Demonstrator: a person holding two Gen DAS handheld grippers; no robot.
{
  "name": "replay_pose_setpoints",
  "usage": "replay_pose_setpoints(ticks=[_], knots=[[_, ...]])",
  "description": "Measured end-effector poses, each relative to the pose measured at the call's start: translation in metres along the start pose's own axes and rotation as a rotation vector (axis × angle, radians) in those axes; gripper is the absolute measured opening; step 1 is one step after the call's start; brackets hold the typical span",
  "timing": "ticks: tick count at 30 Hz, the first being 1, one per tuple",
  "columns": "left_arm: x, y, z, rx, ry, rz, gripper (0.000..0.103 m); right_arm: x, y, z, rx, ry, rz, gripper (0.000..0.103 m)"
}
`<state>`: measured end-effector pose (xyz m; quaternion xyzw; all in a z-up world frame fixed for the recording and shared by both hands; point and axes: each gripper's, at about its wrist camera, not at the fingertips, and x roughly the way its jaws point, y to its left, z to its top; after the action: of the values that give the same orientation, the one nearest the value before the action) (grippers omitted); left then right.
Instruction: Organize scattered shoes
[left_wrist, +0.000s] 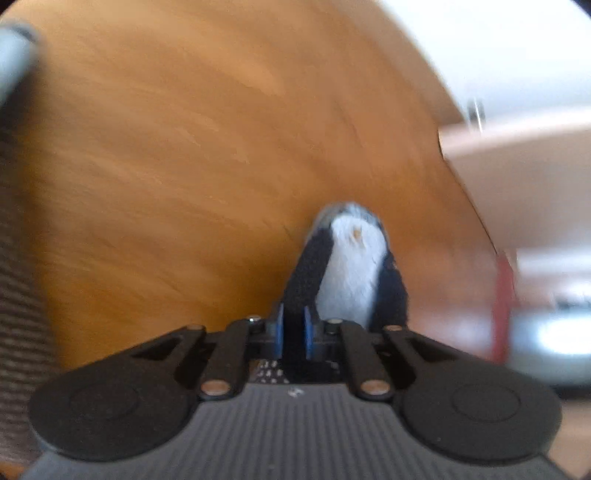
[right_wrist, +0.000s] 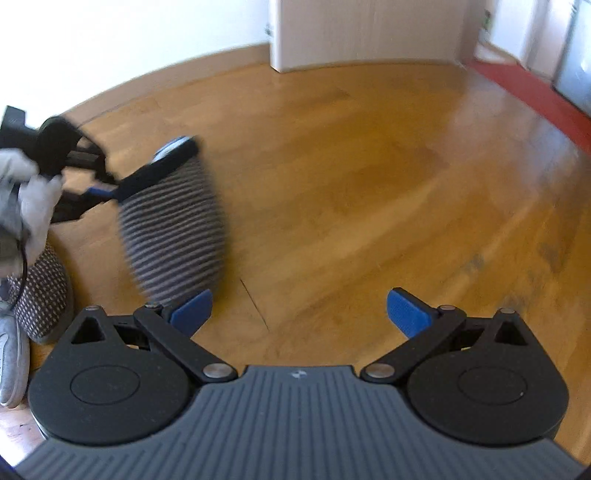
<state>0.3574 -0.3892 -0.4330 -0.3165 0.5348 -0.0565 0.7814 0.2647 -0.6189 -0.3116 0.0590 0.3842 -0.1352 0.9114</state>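
Observation:
My left gripper (left_wrist: 293, 334) is shut on the dark rim of a striped slipper (left_wrist: 351, 266), which shows its pale lining and hangs above the wooden floor. In the right wrist view the same left gripper (right_wrist: 107, 192) holds the grey-and-white striped slipper (right_wrist: 173, 229) by its black collar, toe down, blurred by motion. My right gripper (right_wrist: 299, 314) is open and empty, its blue pads (right_wrist: 408, 310) wide apart over bare floor. A dotted slipper (right_wrist: 44, 295) and a grey sneaker (right_wrist: 13, 362) lie at the far left.
A wooden floor (right_wrist: 369, 184) spreads ahead. A white cabinet (right_wrist: 369, 33) stands at the back wall, with a red mat (right_wrist: 535, 92) to its right. A striped fabric (left_wrist: 18, 295) fills the left edge of the left wrist view.

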Motion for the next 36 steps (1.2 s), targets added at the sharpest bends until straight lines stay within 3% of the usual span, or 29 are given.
replay_pose_setpoints(ticks=[2, 5, 7, 10, 13, 15, 17, 20, 22, 24, 26, 28, 31, 33, 36], knots=[[-0.015, 0.009, 0.0, 0.022, -0.041, 0.009, 0.013, 0.012, 0.018, 0.009, -0.079, -0.021, 0.062, 0.102], [-0.023, 0.02, 0.008, 0.044, 0.013, 0.004, 0.029, 0.028, 0.055, 0.026, -0.218, -0.044, 0.173, 0.102], [-0.04, 0.021, 0.016, 0.054, -0.002, 0.007, 0.053, 0.044, 0.085, 0.038, -0.323, -0.058, 0.217, 0.102], [-0.087, 0.027, 0.025, 0.11, -0.061, -0.047, 0.065, 0.083, 0.124, 0.05, -0.402, -0.003, 0.248, 0.102], [-0.148, 0.047, 0.031, 0.215, -0.116, -0.077, 0.074, 0.124, 0.161, 0.05, -0.506, 0.05, 0.203, 0.1], [-0.182, 0.063, 0.032, 0.281, -0.156, -0.067, 0.078, 0.143, 0.181, 0.05, -0.534, 0.083, 0.207, 0.067], [-0.201, 0.079, 0.033, 0.319, -0.166, -0.033, 0.079, 0.143, 0.202, 0.051, -0.558, 0.06, 0.182, 0.046], [-0.234, 0.113, 0.033, 0.362, -0.169, 0.032, 0.079, 0.132, 0.229, 0.045, -0.636, 0.064, 0.283, 0.042], [-0.252, 0.132, 0.033, 0.371, -0.165, 0.062, 0.079, 0.12, 0.255, 0.034, -0.725, 0.096, 0.362, 0.045], [-0.276, 0.15, 0.039, 0.39, -0.18, 0.105, 0.079, 0.11, 0.27, 0.032, -0.766, 0.086, 0.296, 0.058], [-0.298, 0.16, 0.044, 0.424, -0.186, 0.135, 0.079, 0.09, 0.269, 0.042, -0.683, 0.06, 0.291, 0.08], [-0.332, 0.165, 0.05, 0.461, -0.212, 0.186, 0.079, 0.061, 0.265, 0.053, -0.572, -0.005, 0.276, 0.096], [-0.372, 0.168, 0.059, 0.509, -0.25, 0.259, 0.079, 0.004, 0.265, 0.065, -0.375, -0.054, 0.306, 0.097], [-0.425, 0.173, 0.061, 0.54, -0.283, 0.327, 0.079, -0.04, 0.282, 0.075, -0.271, -0.035, 0.368, 0.097], [-0.492, 0.172, 0.056, 0.557, -0.363, 0.4, 0.079, -0.111, 0.325, 0.099, -0.265, -0.036, 0.456, 0.097]])
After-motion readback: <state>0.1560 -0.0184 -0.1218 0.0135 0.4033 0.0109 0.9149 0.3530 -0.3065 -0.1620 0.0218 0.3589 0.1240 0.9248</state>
